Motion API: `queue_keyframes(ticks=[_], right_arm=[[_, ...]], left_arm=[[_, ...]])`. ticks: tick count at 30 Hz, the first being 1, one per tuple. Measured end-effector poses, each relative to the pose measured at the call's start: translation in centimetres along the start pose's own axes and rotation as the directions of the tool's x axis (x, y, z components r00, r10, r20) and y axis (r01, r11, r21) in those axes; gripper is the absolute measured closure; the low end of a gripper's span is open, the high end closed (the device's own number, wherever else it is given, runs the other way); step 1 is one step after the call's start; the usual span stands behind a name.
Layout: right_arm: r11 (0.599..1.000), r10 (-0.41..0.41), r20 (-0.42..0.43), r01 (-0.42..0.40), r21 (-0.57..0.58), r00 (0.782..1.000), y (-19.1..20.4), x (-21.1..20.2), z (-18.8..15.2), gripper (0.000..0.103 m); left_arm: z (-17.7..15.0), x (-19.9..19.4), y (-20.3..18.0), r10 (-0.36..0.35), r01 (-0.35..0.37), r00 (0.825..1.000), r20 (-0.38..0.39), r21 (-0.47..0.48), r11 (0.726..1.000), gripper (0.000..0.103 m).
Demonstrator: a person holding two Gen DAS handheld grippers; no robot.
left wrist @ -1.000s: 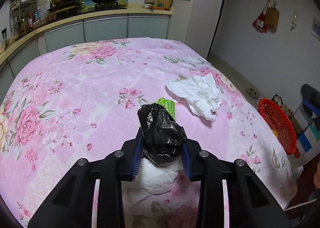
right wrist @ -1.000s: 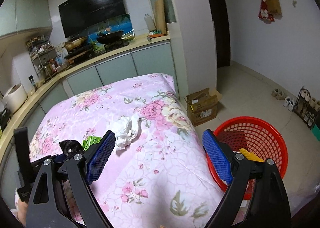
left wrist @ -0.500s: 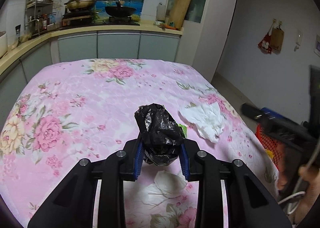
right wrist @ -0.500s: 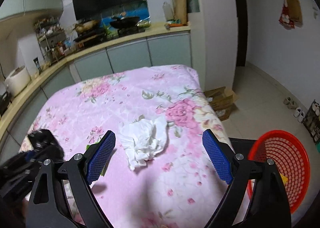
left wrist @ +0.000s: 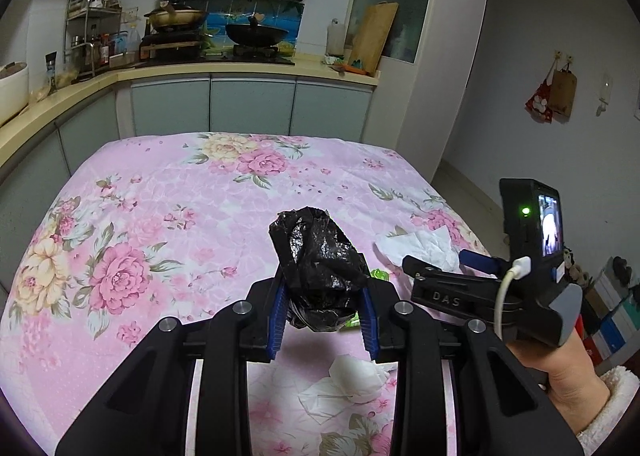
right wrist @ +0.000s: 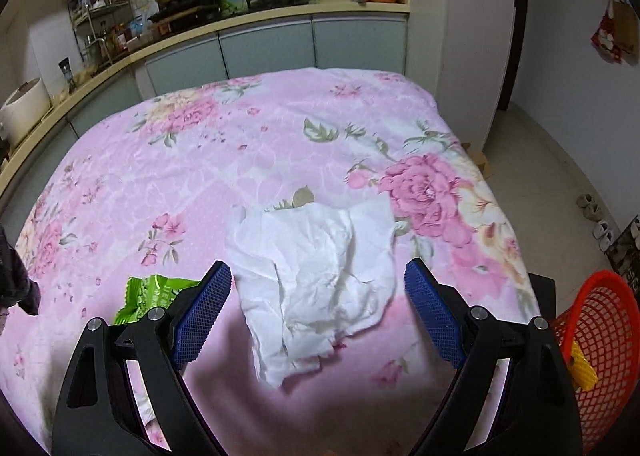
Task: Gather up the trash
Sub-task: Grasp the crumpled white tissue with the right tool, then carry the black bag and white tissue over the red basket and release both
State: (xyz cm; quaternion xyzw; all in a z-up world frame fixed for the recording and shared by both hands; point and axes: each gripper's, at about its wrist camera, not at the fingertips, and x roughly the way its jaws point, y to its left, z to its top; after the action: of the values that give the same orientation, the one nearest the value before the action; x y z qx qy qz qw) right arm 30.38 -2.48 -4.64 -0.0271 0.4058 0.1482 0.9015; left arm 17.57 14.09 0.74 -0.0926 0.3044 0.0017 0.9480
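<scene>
My left gripper [left wrist: 323,320] is shut on a crumpled black plastic bag [left wrist: 318,260] and holds it above the pink floral tablecloth [left wrist: 160,216]. My right gripper [right wrist: 316,308] is open, its jaws spread on either side of a large crumpled white tissue [right wrist: 320,280] lying on the cloth; the tissue also shows in the left wrist view [left wrist: 420,248]. A green snack wrapper [right wrist: 154,296] lies left of the right gripper's left finger. A smaller white tissue [left wrist: 352,380] lies on the cloth below the left gripper. The right gripper's body shows at the right of the left wrist view [left wrist: 492,292].
A red mesh basket [right wrist: 596,356] with a yellow item inside stands on the floor past the table's right edge. A kitchen counter [left wrist: 240,74] with cabinets, pans and a rack runs behind and left of the table. Shoes [right wrist: 596,212] lie on the floor.
My left gripper has lifted the black bag and drawn back. My right gripper has swung from the basket side to over the large white tissue and come down close to it.
</scene>
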Motion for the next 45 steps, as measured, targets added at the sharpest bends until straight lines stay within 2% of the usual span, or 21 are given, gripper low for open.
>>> queue_keyframes(ticks=[8,10,15,21,33,45], right_arm=[[1.000,0.001,-0.038,-0.001,0.006,0.999,-0.5,0.8,-0.2,0.049],[1.000,0.001,-0.039,0.000,0.017,0.999,-0.8,0.8,-0.3,0.060],[0.999,0.022,-0.038,-0.021,0.042,0.999,-1.5,0.2,-0.7,0.071],[0.997,0.055,-0.014,-0.054,0.055,0.998,-1.8,-1.4,-1.3,0.073],[0.996,0.076,0.117,-0.081,0.034,0.990,-1.4,-6.9,-1.0,0.073],[0.996,0.077,0.267,-0.086,0.019,0.961,-1.8,-12.6,-1.6,0.073]], left_arm=[[-0.2,0.3,-0.2,0.002,-0.002,1.000,-0.003,0.013,1.000,0.074],[-0.3,0.4,-0.2,0.004,-0.003,1.000,-0.008,0.012,1.000,0.074],[-0.6,0.7,-0.5,0.006,-0.005,1.000,-0.014,0.020,1.000,0.074],[-0.8,0.9,-0.9,0.007,-0.006,1.000,-0.017,0.029,1.000,0.074],[-1.0,0.6,-1.7,0.010,-0.010,1.000,-0.005,0.041,0.999,0.074],[-0.5,-1.2,-2.3,0.035,-0.038,0.997,0.065,0.034,0.999,0.074]])
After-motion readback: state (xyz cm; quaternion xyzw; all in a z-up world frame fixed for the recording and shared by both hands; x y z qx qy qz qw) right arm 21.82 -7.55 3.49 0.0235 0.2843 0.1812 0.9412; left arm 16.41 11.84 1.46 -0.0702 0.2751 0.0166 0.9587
